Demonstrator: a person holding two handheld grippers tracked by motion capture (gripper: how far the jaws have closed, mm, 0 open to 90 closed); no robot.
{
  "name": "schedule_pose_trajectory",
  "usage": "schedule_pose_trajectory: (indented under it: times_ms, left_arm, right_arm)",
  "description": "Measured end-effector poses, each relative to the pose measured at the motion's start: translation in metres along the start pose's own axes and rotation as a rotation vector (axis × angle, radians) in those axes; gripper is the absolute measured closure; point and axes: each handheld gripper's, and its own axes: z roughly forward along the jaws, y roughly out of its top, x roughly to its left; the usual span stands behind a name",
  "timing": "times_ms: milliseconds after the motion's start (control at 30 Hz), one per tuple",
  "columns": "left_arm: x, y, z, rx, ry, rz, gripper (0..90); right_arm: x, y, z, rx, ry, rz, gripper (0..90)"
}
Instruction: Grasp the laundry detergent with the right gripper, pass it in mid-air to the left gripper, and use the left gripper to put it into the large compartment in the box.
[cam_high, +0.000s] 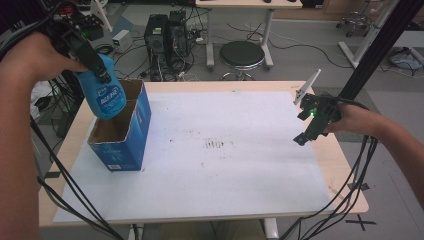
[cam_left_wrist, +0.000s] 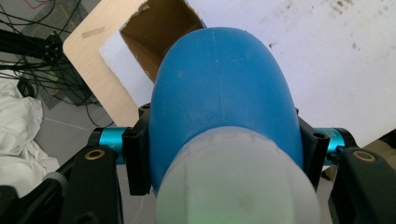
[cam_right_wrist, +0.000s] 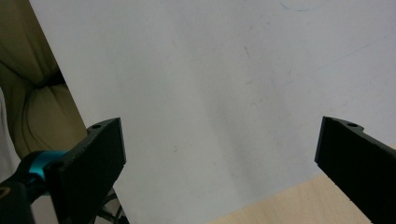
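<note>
Left tool (cam_high: 102, 75) is clamped on a blue plastic bottle (cam_high: 106, 95), hanging over the open blue cardboard box (cam_high: 122, 132) near the worktop's (cam_high: 225, 165) left edge; right tool (cam_high: 305, 135) is released, nothing in it.

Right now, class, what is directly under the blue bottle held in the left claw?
Under the blue bottle stands the open blue carton, its brown inside wall visible. The bottle covers much of the opening, so its floor and contents cannot be seen.

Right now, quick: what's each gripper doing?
Left gripper: shut on the blue bottle, held above the open blue box.
Right gripper: open, nothing between its fingers.
</note>
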Motion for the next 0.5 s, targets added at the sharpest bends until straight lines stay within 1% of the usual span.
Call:
schedule_pose_trajectory:
  times_ms: [67, 167, 200, 300, 333, 367, 433, 500]
  left_arm:
    - [0.003, -0.003, 0.007, 0.002, 0.005, -0.008, 37.9]
    - [0.007, -0.008, 0.018, 0.008, 0.003, -0.001, 37.9]
    - [0.008, -0.009, 0.021, 0.003, -0.001, -0.006, 37.9]
    - [0.011, -0.013, 0.034, 0.018, -0.008, 0.007, 37.9]
    - [0.011, -0.014, 0.037, 0.012, -0.009, 0.013, 37.9]
    - [0.011, -0.015, 0.04, -0.001, -0.014, 0.011, 37.9]
    - [0.012, -0.016, 0.045, -0.007, -0.027, 0.01, 37.9]
    - [0.011, -0.016, 0.053, 0.011, -0.02, 0.034, 37.9]
  right_arm:
    - [0.0, 0.0, 0.0, -0.001, -0.005, 0.003, 0.9]
    - [0.001, -0.001, -0.001, 0.005, -0.007, 0.009, 0.9]
    - [0.0, -0.001, -0.001, 0.001, -0.006, 0.01, 0.9]
    - [0.0, -0.002, -0.002, -0.002, -0.011, 0.016, 0.9]
    - [0.0, -0.002, -0.001, 0.001, -0.013, 0.023, 0.9]
    - [0.0, -0.002, -0.001, 0.003, -0.015, 0.023, 0.9]
    - [0.0, -0.003, -0.001, 0.007, -0.017, 0.028, 0.9]
    - [0.0, -0.003, -0.002, 0.004, -0.02, 0.032, 0.9]
